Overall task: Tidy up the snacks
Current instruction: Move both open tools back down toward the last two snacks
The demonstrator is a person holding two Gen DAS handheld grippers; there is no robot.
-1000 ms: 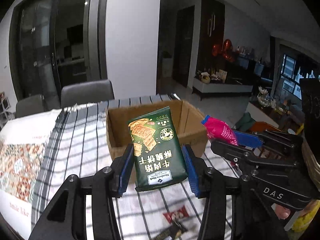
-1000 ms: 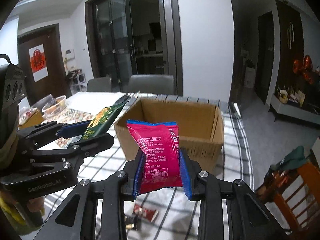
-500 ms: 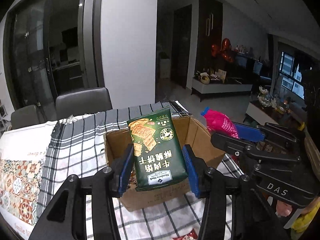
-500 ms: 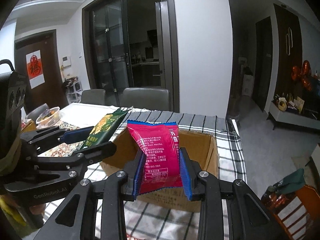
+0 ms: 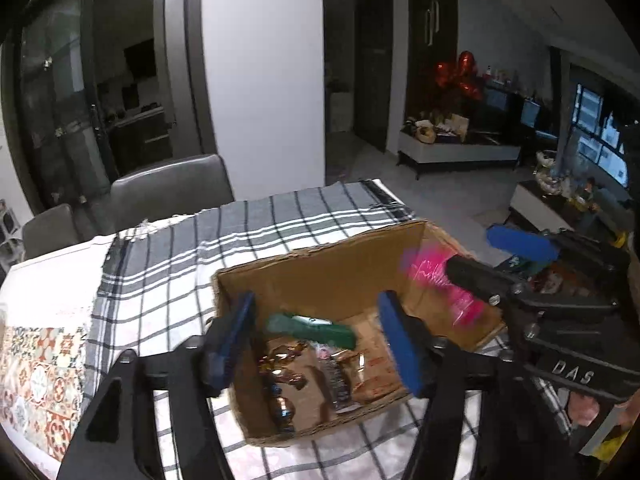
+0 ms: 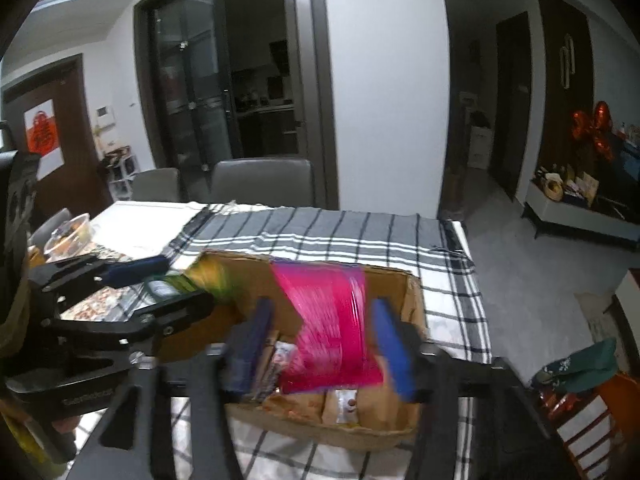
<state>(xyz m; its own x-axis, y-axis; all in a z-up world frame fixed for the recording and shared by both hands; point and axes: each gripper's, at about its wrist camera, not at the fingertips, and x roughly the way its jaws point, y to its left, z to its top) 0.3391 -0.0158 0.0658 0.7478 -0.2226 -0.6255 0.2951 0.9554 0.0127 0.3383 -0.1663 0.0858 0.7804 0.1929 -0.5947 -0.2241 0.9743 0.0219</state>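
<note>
Both grippers are releasing over the open brown cardboard box [image 5: 320,264]. Left gripper [image 5: 316,340] jaws are opening, the green cracker packet [image 5: 312,328] dropping inside. Right gripper [image 6: 320,344] jaws are opening, the blurred pink snack packet [image 6: 332,328] falling clear. Advise holding steady above the box until both settle.

Table [image 6: 132,210] w/ checked cloth [image 5: 280,224]; cardboard box [image 5: 320,264] on cloth.

Both claws tilt downward side by side — left claw [image 5: 320,340] and right claw [image 6: 320,344] with jaws opening.
</note>
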